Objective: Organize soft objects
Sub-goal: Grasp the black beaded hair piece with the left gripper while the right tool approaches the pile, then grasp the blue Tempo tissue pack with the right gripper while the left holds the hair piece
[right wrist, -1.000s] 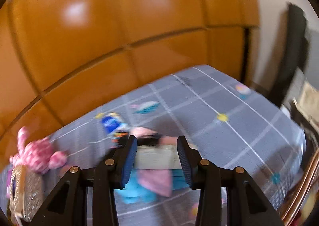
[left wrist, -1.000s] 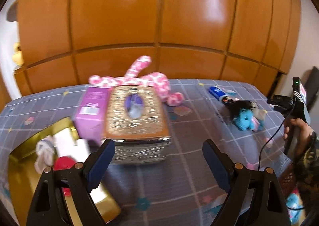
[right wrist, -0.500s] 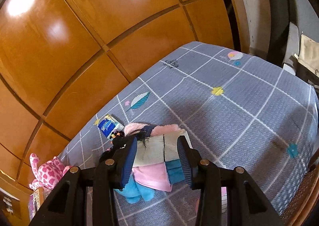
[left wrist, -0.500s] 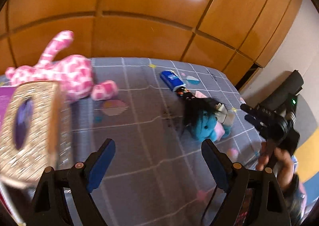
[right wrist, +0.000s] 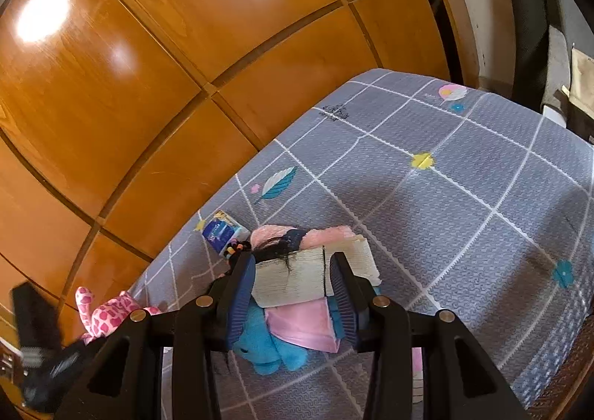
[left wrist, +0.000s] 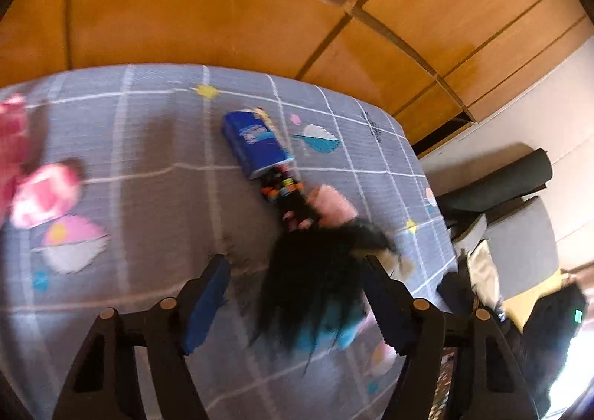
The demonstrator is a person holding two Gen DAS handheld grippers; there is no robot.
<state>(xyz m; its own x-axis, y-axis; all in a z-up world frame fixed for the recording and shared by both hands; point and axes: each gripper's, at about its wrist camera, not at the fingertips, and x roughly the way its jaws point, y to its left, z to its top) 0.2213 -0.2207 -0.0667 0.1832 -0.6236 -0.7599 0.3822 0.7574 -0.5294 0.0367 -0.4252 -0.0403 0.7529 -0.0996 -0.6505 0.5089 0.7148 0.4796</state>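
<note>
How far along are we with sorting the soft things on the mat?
Early. Nothing visibly sorted: the pink spotted plush and blue tissue pack lie loose on the grey mat. In hand: the right gripper grips a cream pad over the blue plush; the left gripper is closing around the black hair, not yet pinching. Everything remains to place.

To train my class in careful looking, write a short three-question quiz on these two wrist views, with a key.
1. True or false: the blue packet lies on the grey mat.
2. Which thing is between the fingers of the right gripper? A beige block; B cup; C spoon.
3. Fill in: the hair of the blue doll is ___.
Key: 1 true; 2 A; 3 black.
</note>
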